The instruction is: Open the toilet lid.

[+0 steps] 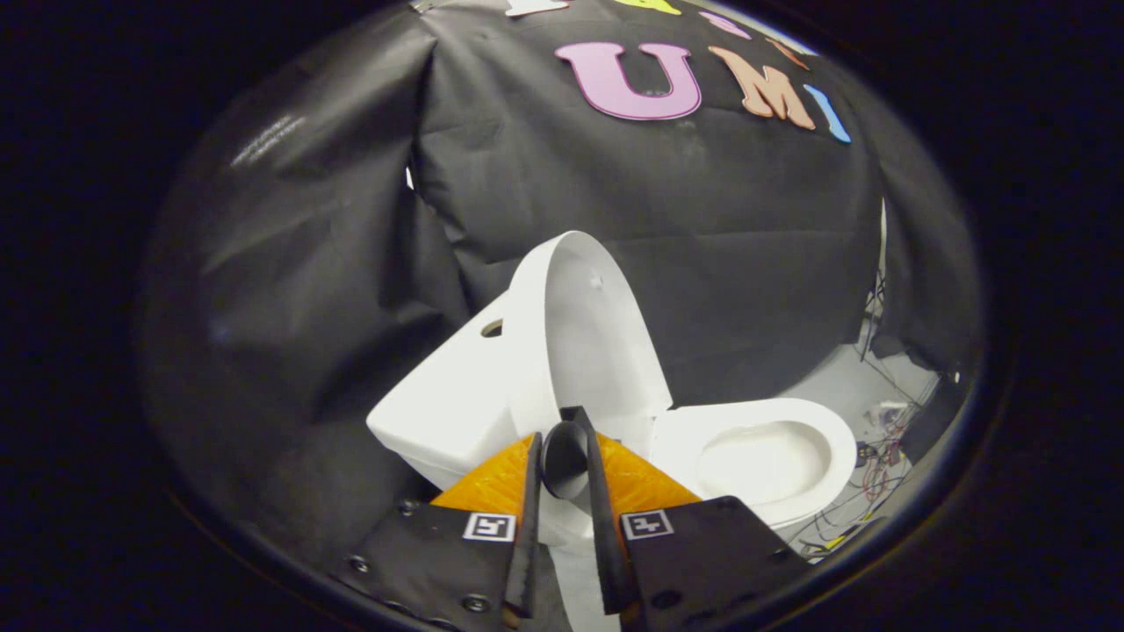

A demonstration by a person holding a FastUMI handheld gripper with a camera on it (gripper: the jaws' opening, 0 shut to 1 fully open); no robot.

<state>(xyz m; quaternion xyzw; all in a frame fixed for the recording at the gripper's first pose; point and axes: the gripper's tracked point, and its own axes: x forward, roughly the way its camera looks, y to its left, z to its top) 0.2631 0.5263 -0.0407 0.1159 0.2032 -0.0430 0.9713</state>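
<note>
Tongs (566, 456), their fingers drawn close together with a narrow gap and nothing gripped between them, sit just below the toilet lid (588, 333), which stands raised against the tank (448, 395), leaving the seat and bowl (764, 456) exposed, so the opening looks done.

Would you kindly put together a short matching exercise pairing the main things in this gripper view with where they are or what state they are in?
Things:
1. toilet lid
2. toilet bowl
3. tank
4. gripper

States or places:
A. open to view, beyond the jaws and to one side
B. raised, standing nearly upright
C. jaws close together with a narrow gap, just in front of the lid's lower end
D. behind the raised lid, with a small hole in its top

Pairs: 1-B, 2-A, 3-D, 4-C
</note>
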